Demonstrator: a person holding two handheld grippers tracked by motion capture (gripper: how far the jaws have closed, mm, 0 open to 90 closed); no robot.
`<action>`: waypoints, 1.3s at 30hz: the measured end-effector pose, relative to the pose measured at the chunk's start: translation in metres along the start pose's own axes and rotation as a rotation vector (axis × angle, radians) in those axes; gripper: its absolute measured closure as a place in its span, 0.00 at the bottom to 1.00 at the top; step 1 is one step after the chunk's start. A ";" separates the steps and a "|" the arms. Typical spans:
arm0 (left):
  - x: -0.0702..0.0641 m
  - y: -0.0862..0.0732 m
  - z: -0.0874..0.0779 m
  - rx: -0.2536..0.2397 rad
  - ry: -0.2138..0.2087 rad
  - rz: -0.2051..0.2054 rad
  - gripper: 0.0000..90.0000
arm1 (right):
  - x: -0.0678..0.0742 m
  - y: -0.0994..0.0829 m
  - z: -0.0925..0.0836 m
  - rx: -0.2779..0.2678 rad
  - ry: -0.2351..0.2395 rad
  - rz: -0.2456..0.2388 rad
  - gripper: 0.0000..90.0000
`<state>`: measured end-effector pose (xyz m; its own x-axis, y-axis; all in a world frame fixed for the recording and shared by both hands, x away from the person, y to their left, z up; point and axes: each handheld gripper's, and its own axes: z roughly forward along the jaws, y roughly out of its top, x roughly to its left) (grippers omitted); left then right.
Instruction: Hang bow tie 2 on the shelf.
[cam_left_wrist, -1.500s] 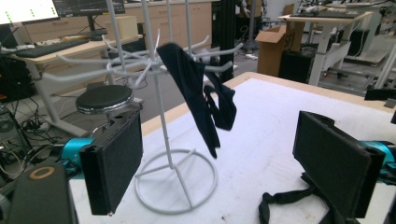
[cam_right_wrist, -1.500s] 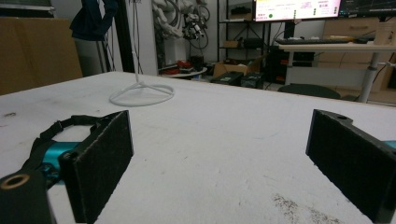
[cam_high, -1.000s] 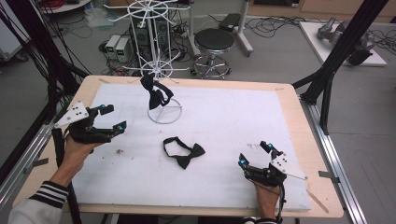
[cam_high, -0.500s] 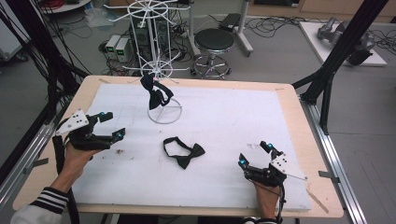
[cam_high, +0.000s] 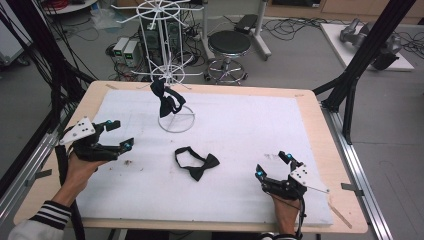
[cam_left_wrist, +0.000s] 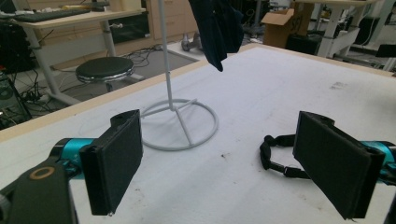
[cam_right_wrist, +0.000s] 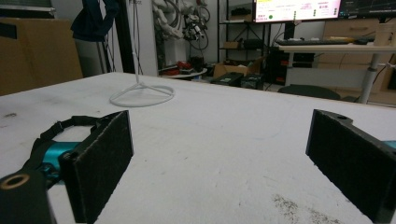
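Note:
A black bow tie (cam_high: 196, 163) lies flat on the white mat, between both hands; its strap (cam_left_wrist: 274, 156) peeks out beside the right jaw in the left gripper view and its strap (cam_right_wrist: 60, 128) lies behind the left jaw in the right gripper view. A second dark bow tie (cam_high: 166, 99) hangs from a white wire rack (cam_high: 170, 65). My left gripper (cam_high: 118, 134) is open at the mat's left edge, nothing between its jaws. My right gripper (cam_high: 273, 165) is open near the front right, jaws wide and empty.
The rack's ring base (cam_high: 177, 119) stands on the white mat (cam_high: 250, 120) toward the back left. Wooden table edge (cam_high: 345, 165) borders the mat. A stool (cam_high: 229, 45) and cables sit on the floor beyond the table.
My left gripper has drawn back toward the mat's left edge and slightly nearer. The right gripper and both bow ties have not moved.

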<state>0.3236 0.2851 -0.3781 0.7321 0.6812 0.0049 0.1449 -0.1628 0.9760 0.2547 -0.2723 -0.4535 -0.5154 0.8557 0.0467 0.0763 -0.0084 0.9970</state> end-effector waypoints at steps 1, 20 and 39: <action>-0.001 0.001 0.001 0.003 -0.004 -0.004 0.18 | 0.000 0.000 0.000 0.002 -0.001 0.000 0.07; -0.038 0.028 0.023 0.111 -0.112 0.046 0.19 | 0.000 0.000 -0.001 -0.003 0.003 0.005 0.07; -0.085 0.030 0.080 0.266 -0.263 0.121 0.21 | 0.000 0.000 -0.001 -0.003 0.002 0.007 0.07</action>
<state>0.3192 0.1650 -0.3666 0.8952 0.4448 0.0268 0.1890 -0.4335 0.8811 0.2536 -0.2728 -0.4539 -0.5167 0.8545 0.0541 0.0771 -0.0165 0.9969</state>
